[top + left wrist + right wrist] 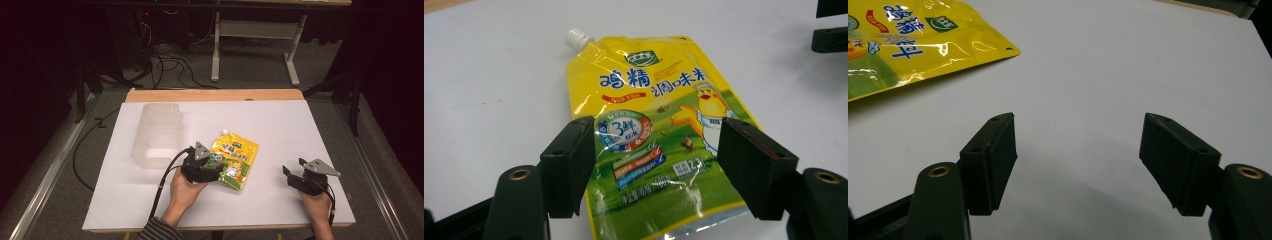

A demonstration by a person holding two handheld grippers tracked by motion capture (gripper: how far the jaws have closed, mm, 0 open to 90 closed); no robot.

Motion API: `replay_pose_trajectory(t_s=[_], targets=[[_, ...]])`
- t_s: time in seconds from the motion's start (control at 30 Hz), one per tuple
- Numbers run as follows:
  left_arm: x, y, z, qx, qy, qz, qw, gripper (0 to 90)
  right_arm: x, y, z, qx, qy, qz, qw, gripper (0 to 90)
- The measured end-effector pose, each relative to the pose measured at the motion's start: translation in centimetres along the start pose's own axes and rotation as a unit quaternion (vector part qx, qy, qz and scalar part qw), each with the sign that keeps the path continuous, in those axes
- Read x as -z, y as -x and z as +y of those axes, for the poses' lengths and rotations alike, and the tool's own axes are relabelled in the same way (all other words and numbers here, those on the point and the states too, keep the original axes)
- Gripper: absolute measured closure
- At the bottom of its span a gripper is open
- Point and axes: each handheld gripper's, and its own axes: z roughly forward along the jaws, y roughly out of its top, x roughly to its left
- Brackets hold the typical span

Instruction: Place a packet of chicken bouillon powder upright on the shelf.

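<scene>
Yellow foil with green print: the spouted seasoning pouch (234, 158) lies flat near the middle of the white tabletop (300, 130), its white cap (576, 38) pointing toward the far edge. The left tool (218, 169) sits low over the pouch's near end, jaws spread wide with the lower part of the pouch between them and neither pad pressing on it. To pick it up well, I'd say the jaws want to drop until both pads straddle the pouch edges, then close slowly so the slippery film doesn't buckle or skate away. The right tool (289, 173) rests well to the right of the pouch, jaws wide and empty over bare tabletop. A clear plastic bin (156, 134) stands left of the pouch, near it
</scene>
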Motion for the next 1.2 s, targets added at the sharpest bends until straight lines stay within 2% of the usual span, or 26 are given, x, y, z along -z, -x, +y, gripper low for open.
replay_pose_trajectory(t_s=[0.2,0.33,0.5,0.7,0.9,1.0,1.1,1.2], targets=[[-1.1,-0.3,1.0,0.013,-0.013,0.001,0.9998,31.3,0.0,0.0,0.0,0.000,0.002,0.002,1.0000,31.4],[-2.1,-0.6,1.8,0.020,-0.033,-0.004,0.9993,31.1,0.0,0.0,0.0,0.001,0.002,0.003,1.0000,31.4],[-2.8,-0.8,2.3,0.023,-0.044,-0.003,0.9988,29.2,0.0,0.0,0.0,0.003,0.003,0.003,1.0000,31.3],[-3.8,-1.7,3.1,0.039,-0.056,-0.005,0.9976,27.4,0.0,0.0,0.0,0.002,0.002,0.003,1.0000,31.3],[-5.4,-3.1,3.6,0.067,-0.074,-0.006,0.9950,26.6,0.0,0.0,0.0,0.003,0.001,0.001,1.0000,31.4],[-6.5,-3.6,3.4,0.082,-0.084,-0.005,0.9931,26.6,0.0,-0.1,0.0,0.002,0.001,0.001,1.0000,31.4],[-7.0,-3.8,3.3,0.086,-0.088,-0.003,0.9924,26.6,0.0,-0.1,0.0,0.002,0.001,0.001,1.0000,31.4],[-7.7,-4.3,3.2,0.102,-0.092,-0.008,0.9905,26.6,0.0,-0.1,0.0,0.005,0.001,0.000,1.0000,31.4]])
